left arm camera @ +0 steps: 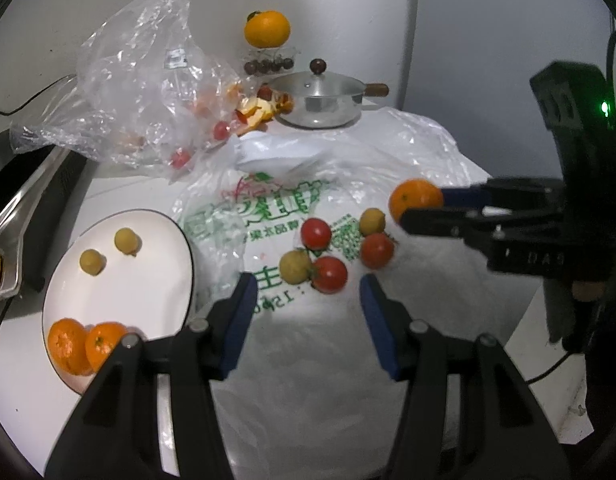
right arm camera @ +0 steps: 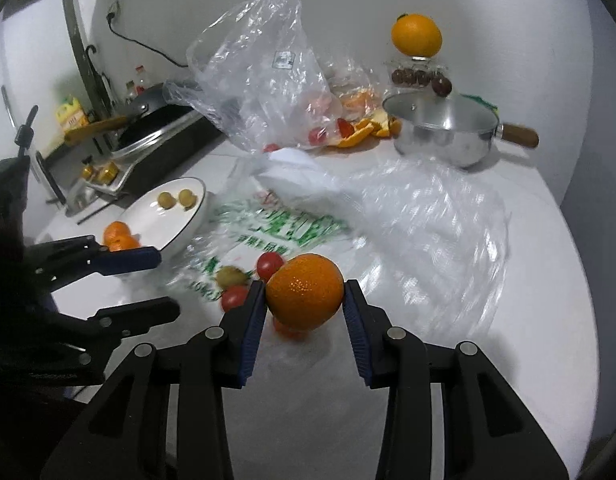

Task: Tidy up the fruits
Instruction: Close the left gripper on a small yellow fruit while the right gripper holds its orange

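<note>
Between the blue pads of the right claw (right arm camera: 304, 300), lower centre of frame, pinched a small orange (right arm camera: 304, 297) at its widest sides, lifted off the printed bag (right arm camera: 267, 232). Firm-skinned, light, probably slippery. Left claw (left arm camera: 305, 300) spread, empty, beside plate (left arm camera: 163, 280).

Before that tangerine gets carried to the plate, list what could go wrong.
1. The right gripper pinches the round tangerine only at its sides; it could slip out and roll.
2. The left gripper hangs open between the pile and the white plate; the two could collide.
3. A drop onto the cherry tomatoes could scatter them across the slick plastic bag.
</note>
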